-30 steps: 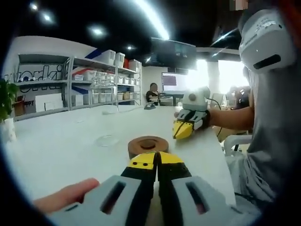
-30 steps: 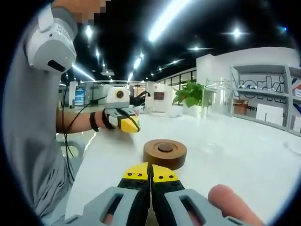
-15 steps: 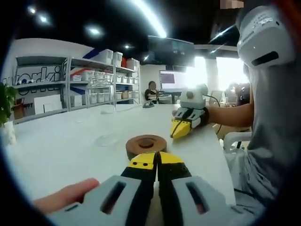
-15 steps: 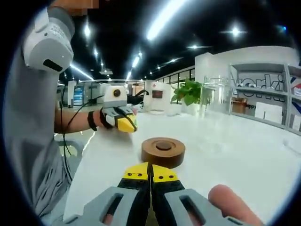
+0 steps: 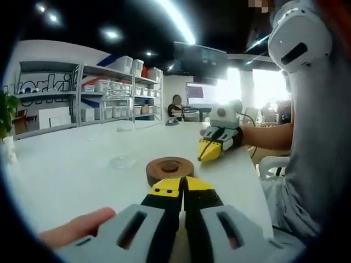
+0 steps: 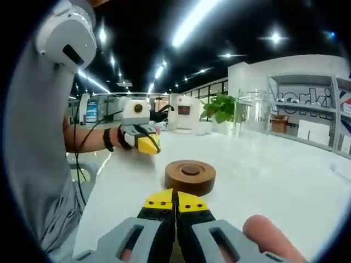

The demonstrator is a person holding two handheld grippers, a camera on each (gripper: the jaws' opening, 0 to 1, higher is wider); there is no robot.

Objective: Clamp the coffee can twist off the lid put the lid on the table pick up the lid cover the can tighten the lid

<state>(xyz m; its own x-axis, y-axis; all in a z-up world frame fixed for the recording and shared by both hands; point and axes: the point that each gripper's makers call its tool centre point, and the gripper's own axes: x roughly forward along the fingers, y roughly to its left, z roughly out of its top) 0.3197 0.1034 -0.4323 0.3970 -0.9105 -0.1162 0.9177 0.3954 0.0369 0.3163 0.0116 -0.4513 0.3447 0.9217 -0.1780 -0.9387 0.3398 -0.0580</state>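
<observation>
Left gripper view: both my pairs of jaws are pressed together, empty, with the brown lid (image 5: 169, 169) lying flat on the white table (image 5: 66, 159) just ahead.

Nearest at 6 o'clock my left gripper (image 5: 183, 186) points at the lid at 12; in the right gripper view my right gripper (image 6: 175, 200) faces the same lid (image 6: 190, 176) likewise. It looks like stiff, light wood with a smooth rim, so I judge a grip across its round edge best. Farther off at 11 o'clock stands a clear glass can (image 6: 253, 112), probably fragile and slippery; clamp its wall gently.
</observation>
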